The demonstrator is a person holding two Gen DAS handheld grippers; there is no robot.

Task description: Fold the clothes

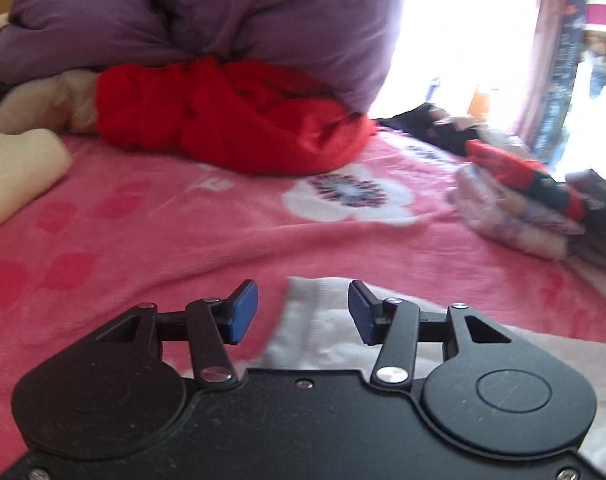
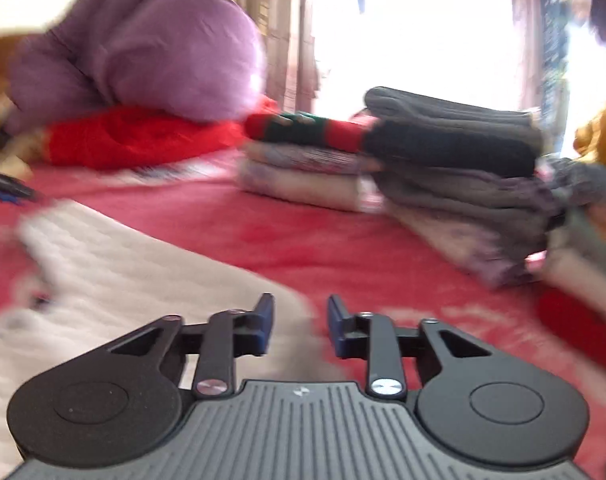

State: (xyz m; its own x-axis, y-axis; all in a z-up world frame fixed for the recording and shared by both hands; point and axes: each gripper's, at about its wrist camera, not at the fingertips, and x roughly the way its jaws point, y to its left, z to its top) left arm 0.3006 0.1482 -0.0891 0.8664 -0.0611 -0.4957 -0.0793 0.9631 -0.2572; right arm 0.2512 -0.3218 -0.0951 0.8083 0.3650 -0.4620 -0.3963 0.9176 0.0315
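Observation:
A white quilted garment (image 1: 327,332) lies flat on the pink flowered bedspread (image 1: 163,232), directly under and ahead of my left gripper (image 1: 303,312). That gripper is open, its blue pads apart above the cloth's edge with nothing pinched. In the right wrist view the same white garment (image 2: 115,256) spreads to the left, and my right gripper (image 2: 299,326) hovers at its right edge, open with a narrow gap and nothing between the pads. That view is blurred.
A red garment (image 1: 231,120) and a purple duvet (image 1: 207,24) are heaped at the back. Stacks of folded clothes (image 2: 443,168) stand at the right. A beige cloth (image 1: 19,168) lies at the left. A bright window is behind.

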